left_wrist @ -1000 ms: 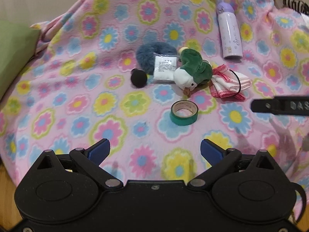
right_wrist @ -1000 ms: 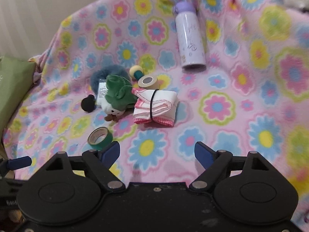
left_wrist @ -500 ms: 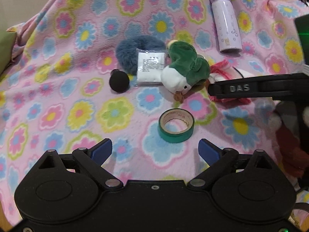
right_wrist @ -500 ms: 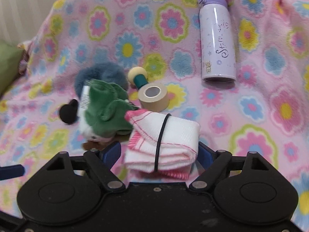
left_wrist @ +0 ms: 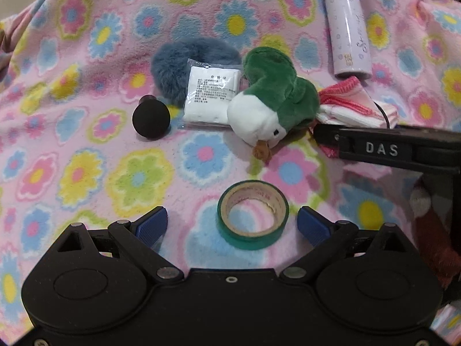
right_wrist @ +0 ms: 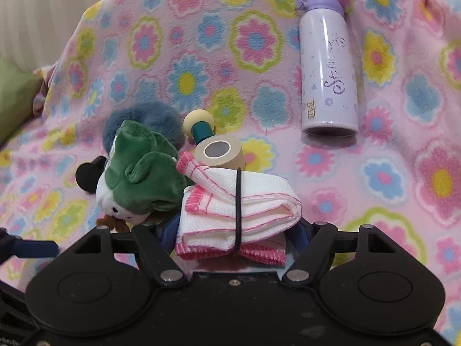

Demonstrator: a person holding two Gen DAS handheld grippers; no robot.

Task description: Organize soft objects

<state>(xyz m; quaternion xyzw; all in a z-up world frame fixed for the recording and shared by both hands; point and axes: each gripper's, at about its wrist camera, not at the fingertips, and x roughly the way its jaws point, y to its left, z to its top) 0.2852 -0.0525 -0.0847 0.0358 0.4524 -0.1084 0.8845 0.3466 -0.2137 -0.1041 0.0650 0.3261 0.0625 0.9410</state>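
A folded white cloth with pink edging (right_wrist: 239, 210), bound by a black band, lies on the flowered blanket (right_wrist: 253, 37). My right gripper (right_wrist: 234, 232) has the cloth between its closing jaws, and the pads touch its sides. A green and white plush bird (left_wrist: 273, 101) lies just left of the cloth (left_wrist: 354, 106). Behind the bird are a blue fluffy scrunchie (left_wrist: 184, 60) and a white packet (left_wrist: 211, 95). My left gripper (left_wrist: 232, 226) is open, with a green tape roll (left_wrist: 253, 214) lying untouched between its blue pads.
A purple bottle (right_wrist: 328, 66) lies on its side at the back right. A beige tape roll (right_wrist: 219, 152) and a teal and cream peg (right_wrist: 200, 125) sit behind the cloth. A black ball (left_wrist: 151, 118) rests left of the packet. A green cushion (right_wrist: 14, 95) is at far left.
Both grippers have moved forward and down. The right one has come around the cloth and narrowed its jaws. The left one has reached the green tape roll.
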